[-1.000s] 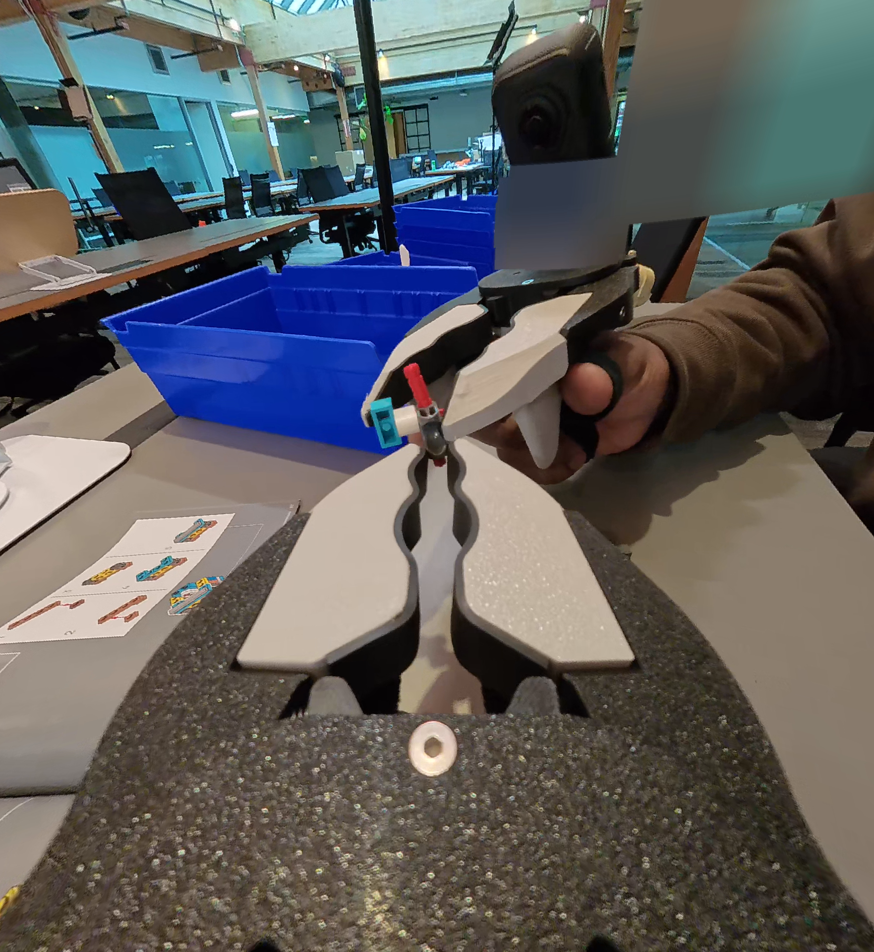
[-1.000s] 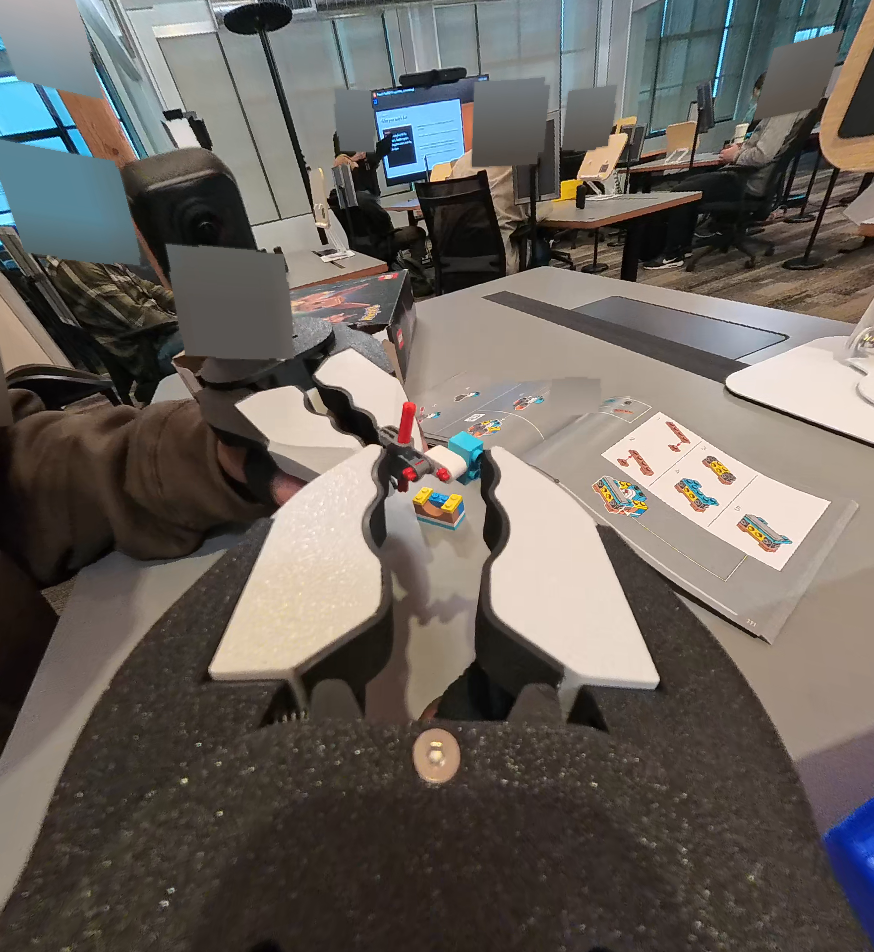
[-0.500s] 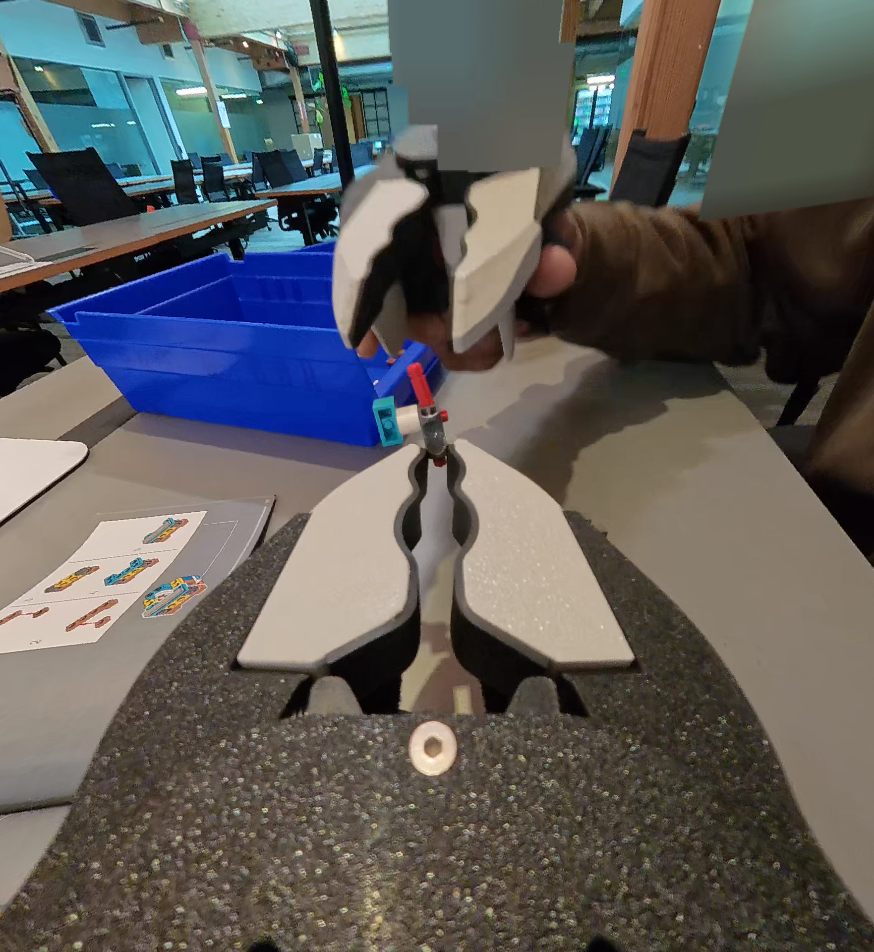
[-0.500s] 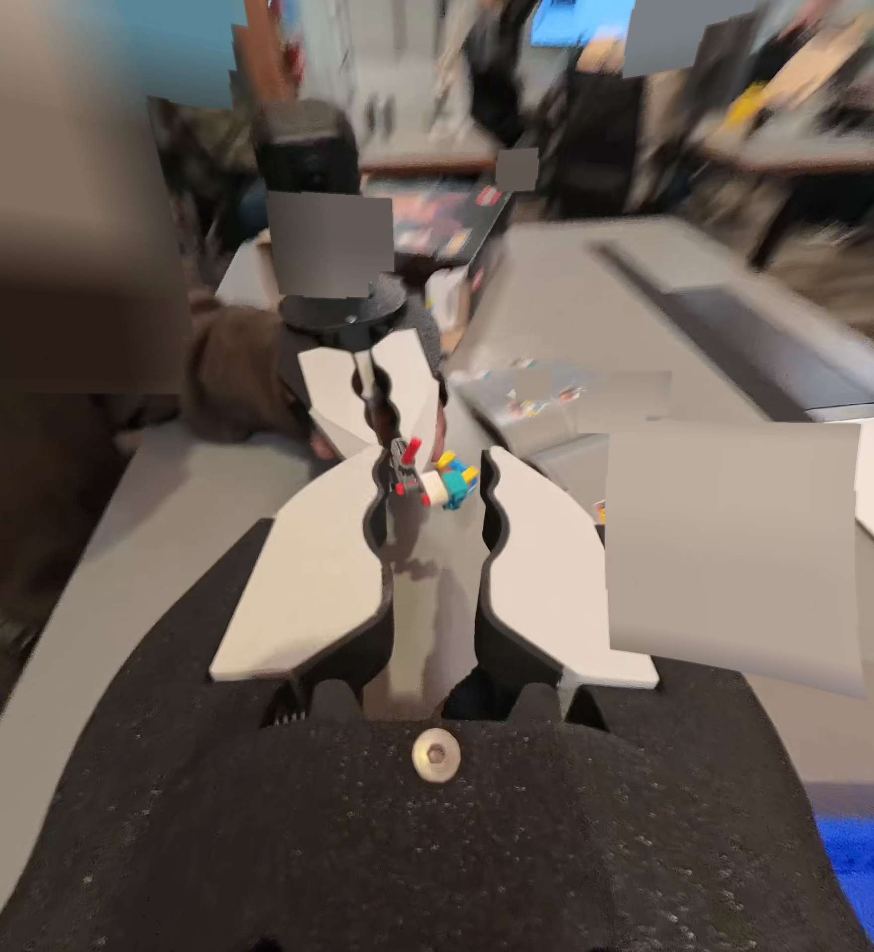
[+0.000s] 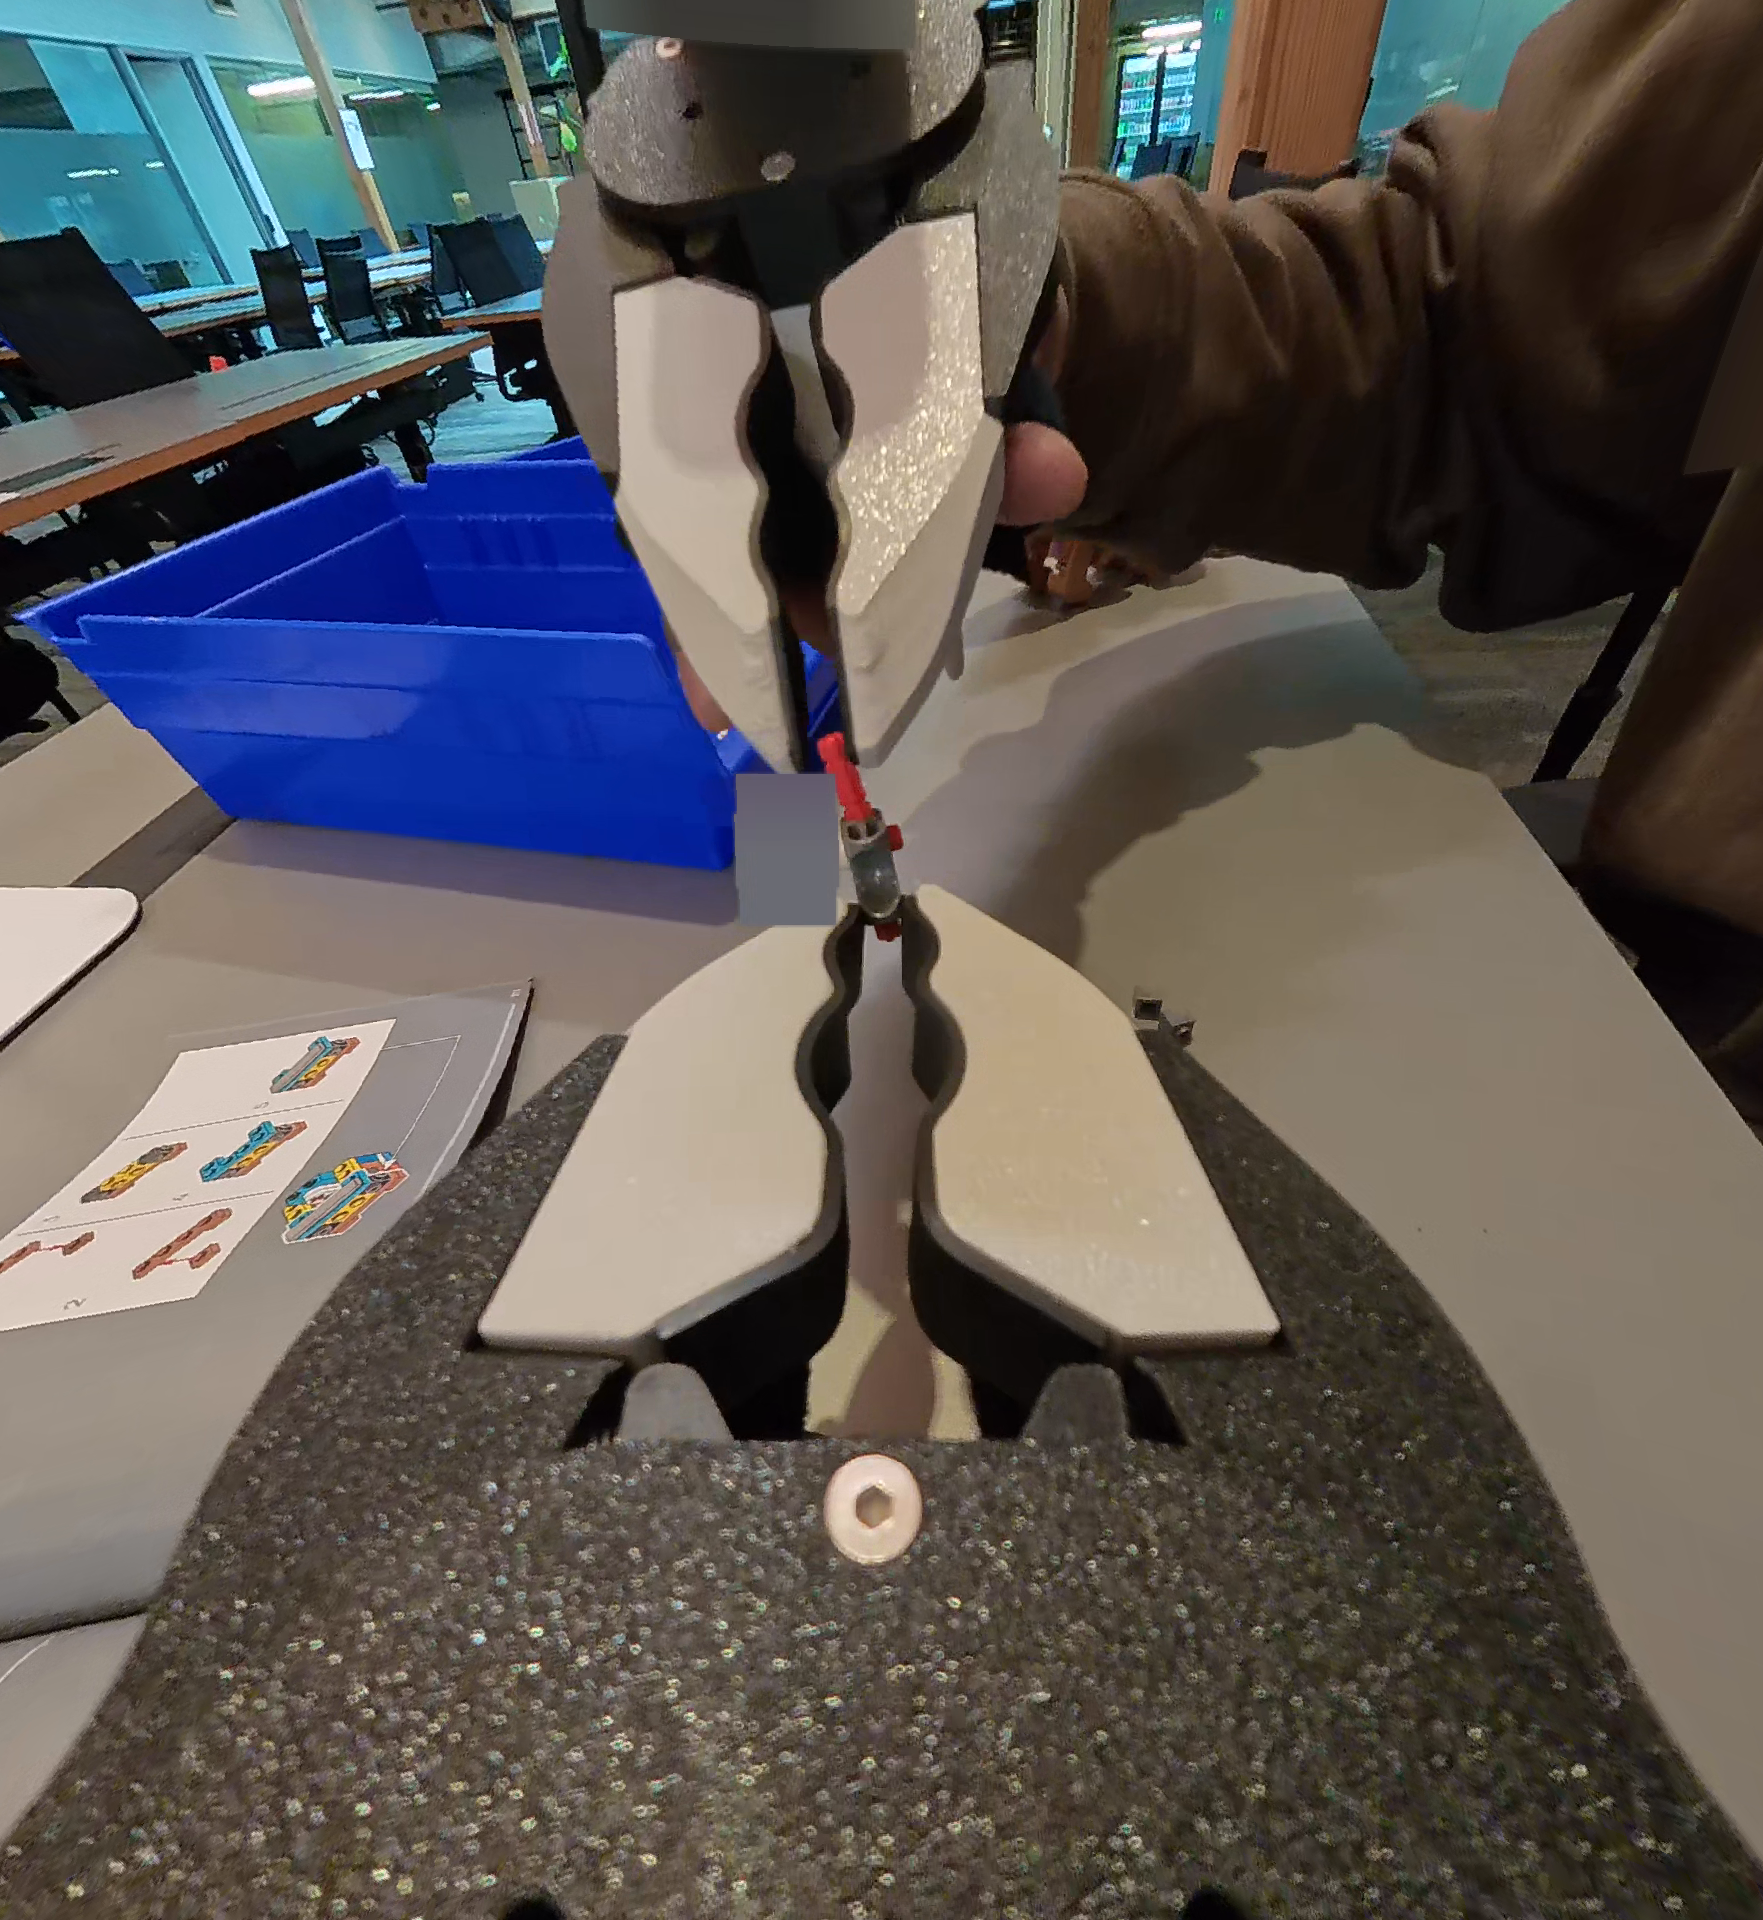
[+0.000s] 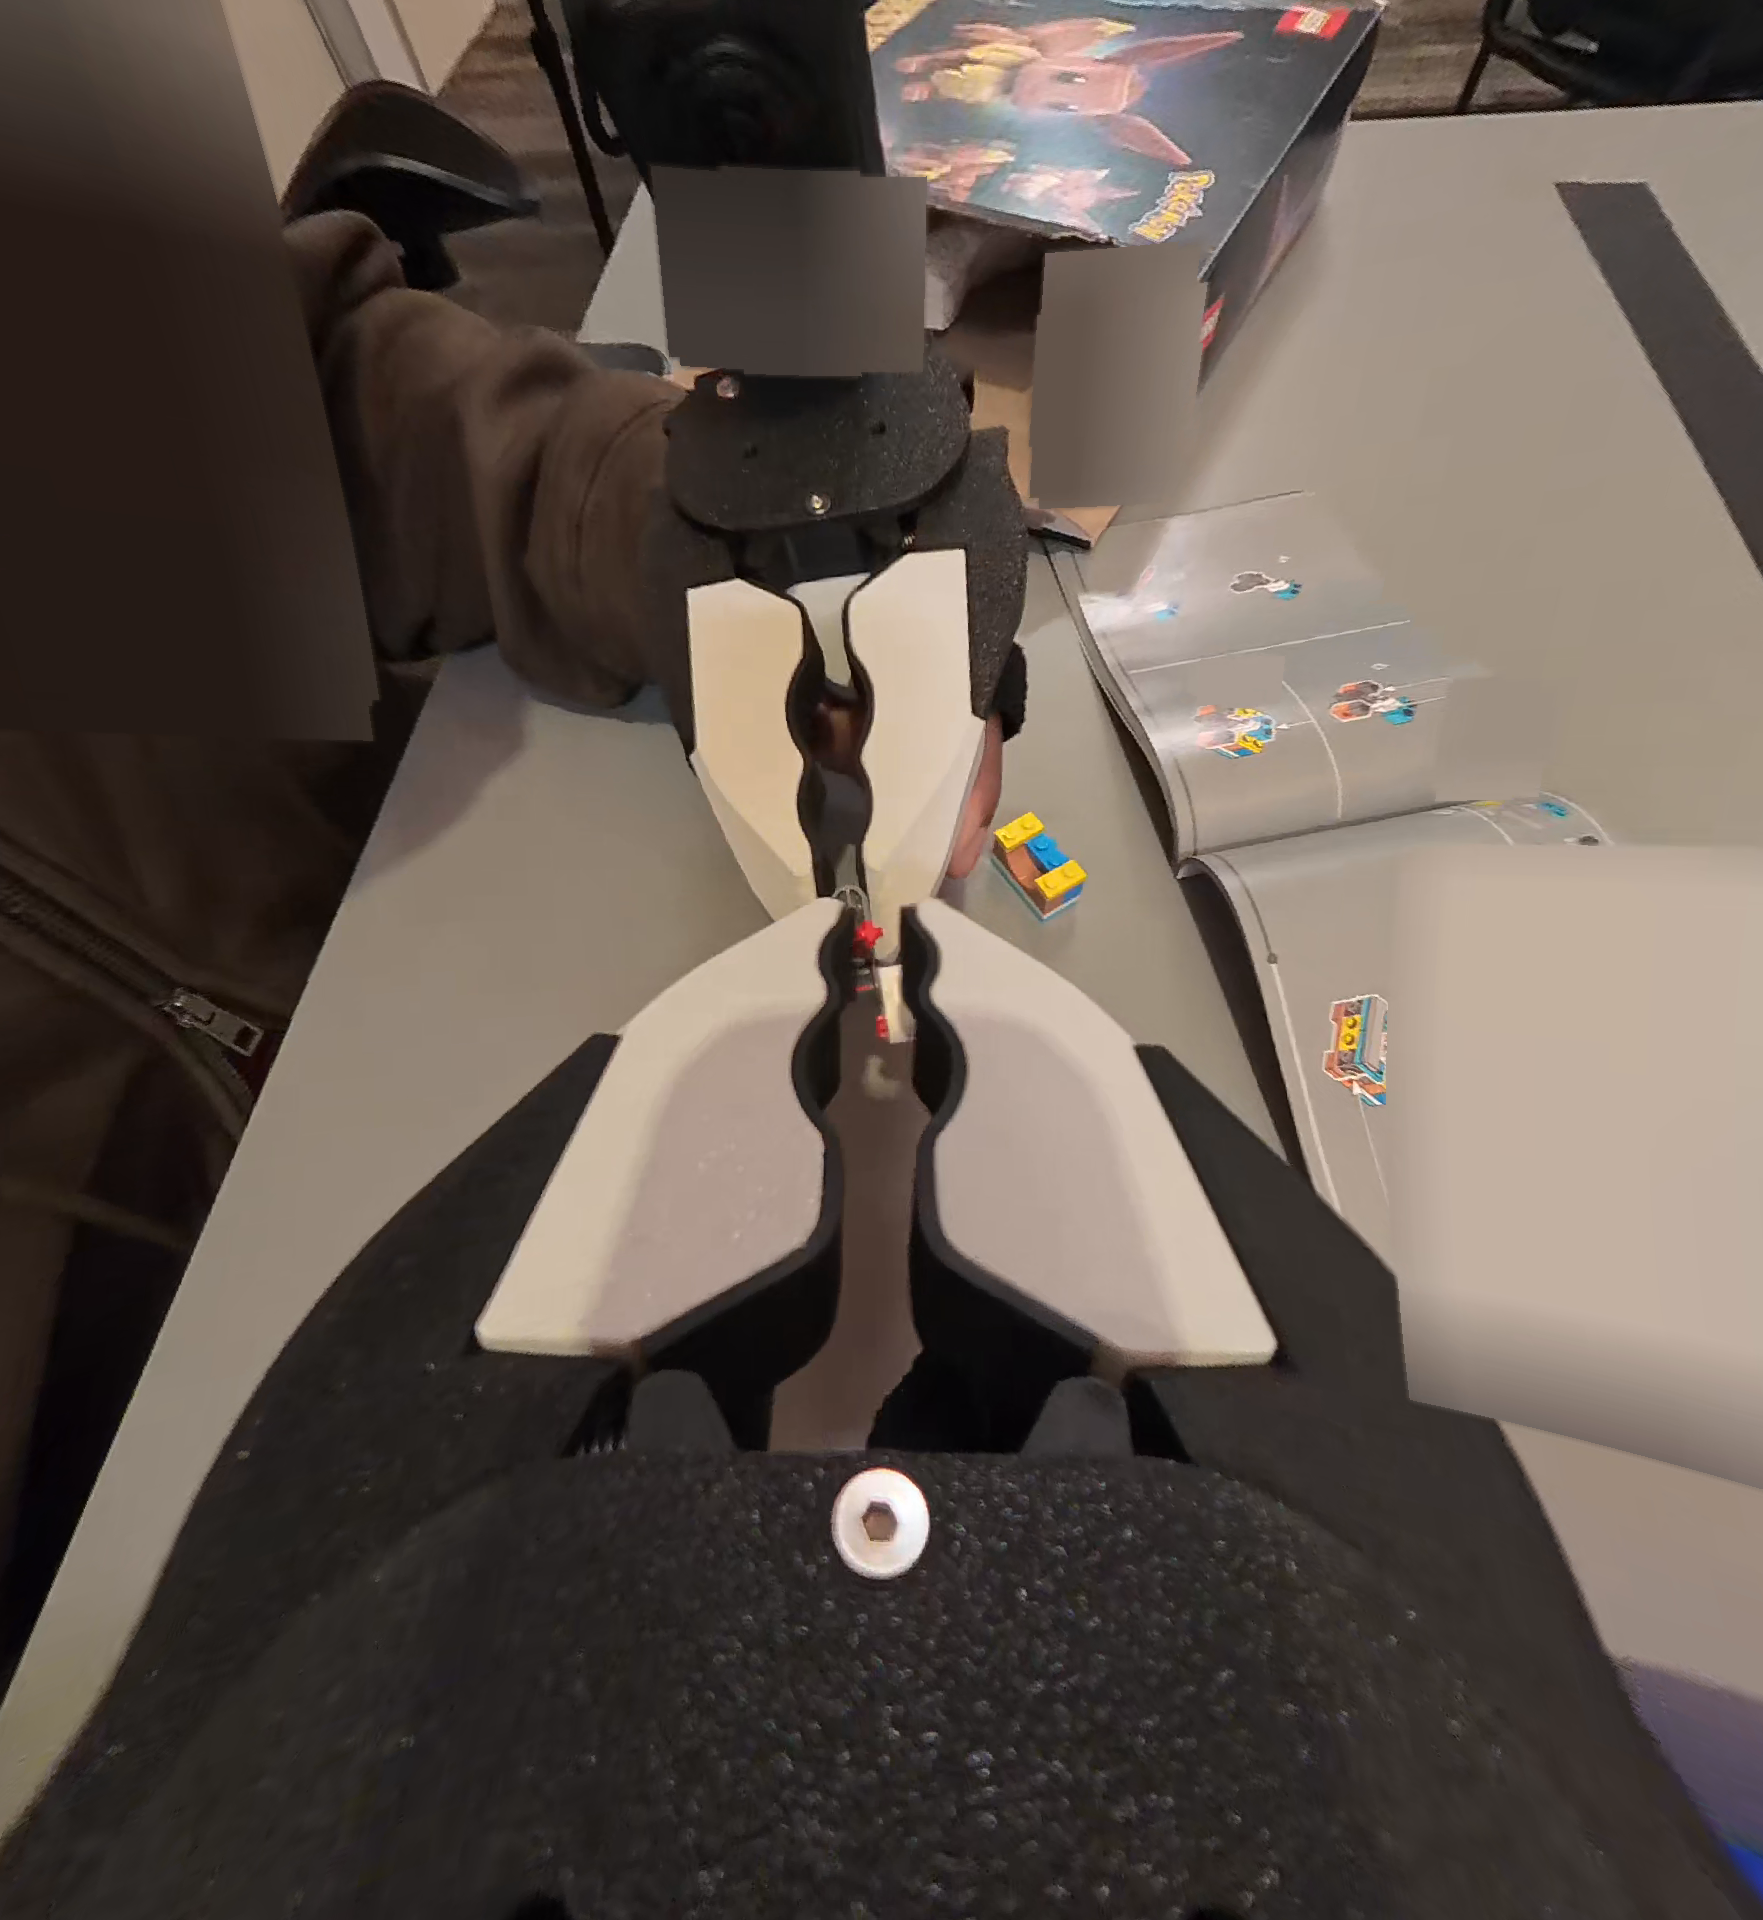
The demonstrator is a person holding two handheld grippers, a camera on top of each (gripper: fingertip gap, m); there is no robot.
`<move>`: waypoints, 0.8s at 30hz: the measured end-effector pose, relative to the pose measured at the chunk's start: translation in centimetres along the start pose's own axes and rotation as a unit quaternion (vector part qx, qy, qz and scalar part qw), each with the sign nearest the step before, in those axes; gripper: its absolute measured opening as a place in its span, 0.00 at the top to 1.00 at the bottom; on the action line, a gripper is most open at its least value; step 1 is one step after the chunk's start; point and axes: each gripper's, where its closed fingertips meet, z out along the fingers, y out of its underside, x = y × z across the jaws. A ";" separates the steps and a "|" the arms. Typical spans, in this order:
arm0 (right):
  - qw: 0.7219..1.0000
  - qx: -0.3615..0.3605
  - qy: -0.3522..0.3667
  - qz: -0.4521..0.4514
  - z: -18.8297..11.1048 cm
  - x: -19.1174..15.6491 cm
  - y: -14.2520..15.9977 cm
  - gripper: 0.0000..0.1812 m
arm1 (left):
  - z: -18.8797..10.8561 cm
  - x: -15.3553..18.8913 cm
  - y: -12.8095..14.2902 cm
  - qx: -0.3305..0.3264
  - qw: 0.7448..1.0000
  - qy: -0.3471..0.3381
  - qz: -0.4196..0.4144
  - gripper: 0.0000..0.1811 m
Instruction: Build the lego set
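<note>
Two grippers meet tip to tip above the grey table (image 5: 1220, 935). Our left gripper (image 5: 879, 925) is pinched nearly closed on the small red-and-grey lego assembly (image 5: 869, 847). Our right gripper (image 6: 872, 920) sits narrowed around its upper end; we cannot tell whether it grips. Risk: a skewed squeeze could pop the piece loose toward the blue bin (image 5: 389, 707).

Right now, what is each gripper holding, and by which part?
Left gripper pinches the small red-and-grey lego assembly by its lower grey end. Right gripper closes around its upper red end; contact unclear.
</note>
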 end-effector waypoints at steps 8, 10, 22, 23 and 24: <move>1.000 0.019 0.005 0.008 0.3 0.0 0.1 0.98 | 0.0 -0.1 0.3 -0.003 1.000 0.001 -0.006 0.96; 0.999 0.034 0.010 0.013 0.3 0.1 0.0 0.98 | 0.0 -0.2 0.3 0.000 1.000 -0.003 -0.008 0.96; 0.980 0.179 0.078 0.045 -0.4 1.0 -0.4 0.98 | -0.1 -1.4 0.2 0.045 0.998 -0.016 -0.049 0.97; 0.979 0.181 0.077 0.046 -0.4 0.9 -0.4 0.98 | -0.1 -1.3 0.2 0.044 0.998 -0.016 -0.048 0.96; 0.979 0.182 0.076 0.046 -0.4 0.9 -0.4 0.98 | 0.0 -1.3 0.3 0.040 0.998 -0.016 -0.045 0.96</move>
